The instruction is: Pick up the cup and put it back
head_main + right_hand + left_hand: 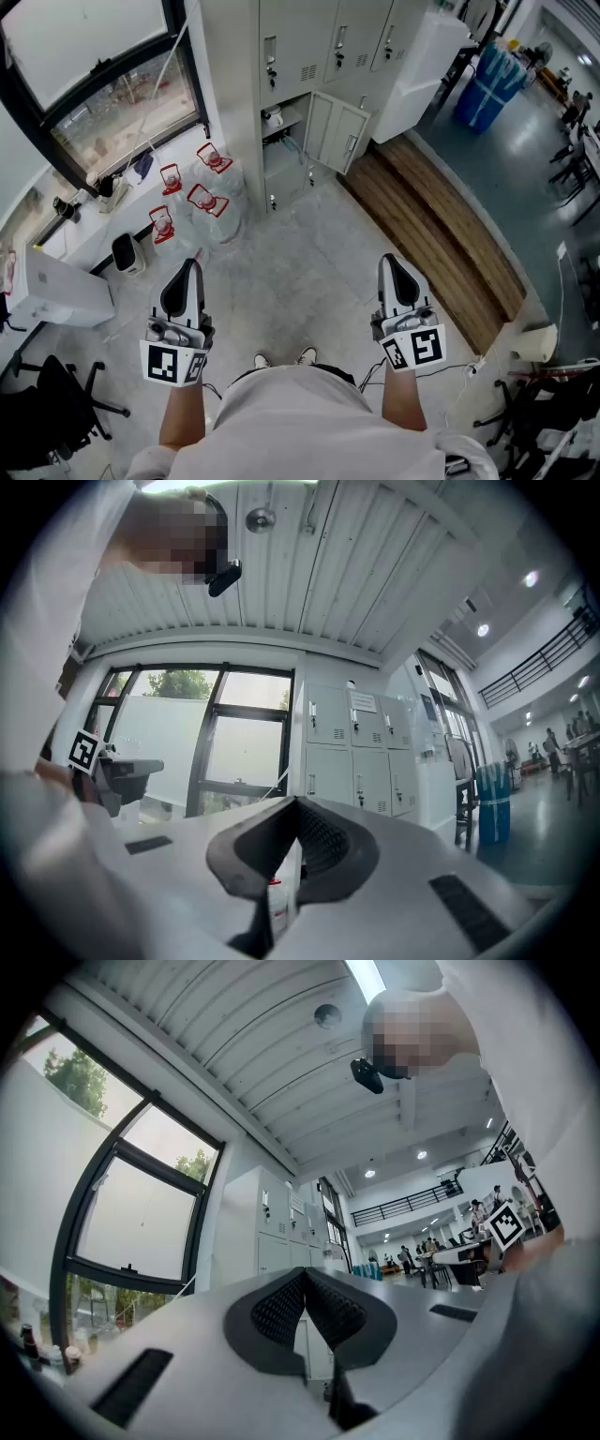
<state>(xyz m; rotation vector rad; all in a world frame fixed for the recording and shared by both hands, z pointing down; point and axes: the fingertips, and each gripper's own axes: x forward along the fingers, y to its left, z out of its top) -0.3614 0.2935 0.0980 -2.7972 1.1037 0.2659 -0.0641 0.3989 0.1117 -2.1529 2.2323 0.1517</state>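
Note:
No cup shows in any view. In the head view my left gripper (190,267) and my right gripper (392,262) are held out side by side at waist height over the grey floor, both pointing away from me. The left gripper view shows its ribbed pads meeting at the tips (305,1274) with nothing between them. In the right gripper view the pads (296,803) likewise touch and hold nothing. Each gripper's marker cube sits just in front of my hand.
Several big water jugs with red caps (208,202) stand on the floor ahead left, beside a small bin (127,253). Grey lockers (309,37) are straight ahead, one low door ajar. A wooden platform (441,234) runs ahead right. A black office chair (47,412) is at my left.

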